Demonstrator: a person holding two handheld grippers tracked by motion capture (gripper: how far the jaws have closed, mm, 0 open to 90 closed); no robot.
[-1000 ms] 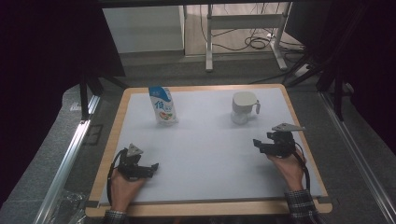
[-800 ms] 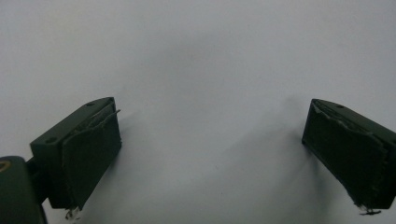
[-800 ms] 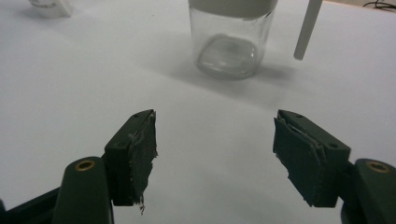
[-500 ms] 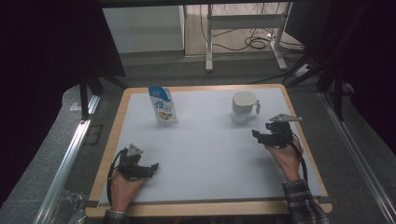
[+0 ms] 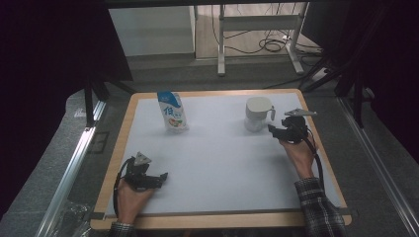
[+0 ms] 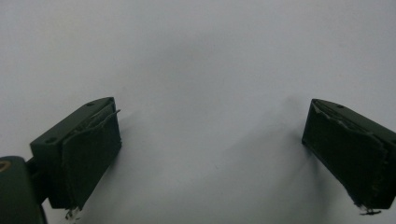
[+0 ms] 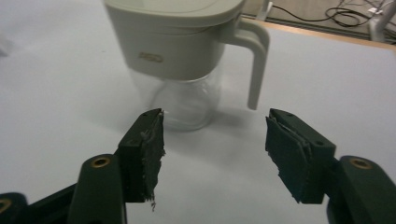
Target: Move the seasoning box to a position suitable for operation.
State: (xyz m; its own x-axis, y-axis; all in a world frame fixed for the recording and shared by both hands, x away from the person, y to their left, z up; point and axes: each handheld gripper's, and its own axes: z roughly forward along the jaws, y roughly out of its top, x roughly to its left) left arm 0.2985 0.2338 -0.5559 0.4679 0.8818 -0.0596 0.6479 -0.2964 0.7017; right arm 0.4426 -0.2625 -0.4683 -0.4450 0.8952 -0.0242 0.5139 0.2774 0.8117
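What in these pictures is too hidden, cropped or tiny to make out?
- Beige-lidded clear jug: right gripper view, lid top cut off by the upper edge.
- Blue-and-white printed pouch: high view, lettering too small to read.
- Crumpled clear plastic: high view, dark and cropped at the bottom edge.

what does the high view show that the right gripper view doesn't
The high view takes in the blue and white pouch standing at the far left of the white mat, the left gripper resting near the front edge with its jaws apart, and both of the person's hands. The right gripper view brings out the pitcher's clear glass base and the faint logo on its band. Both show the pitcher with its handle, and the right gripper, its jaws open and just closing a little with nothing between them, close to the pitcher.
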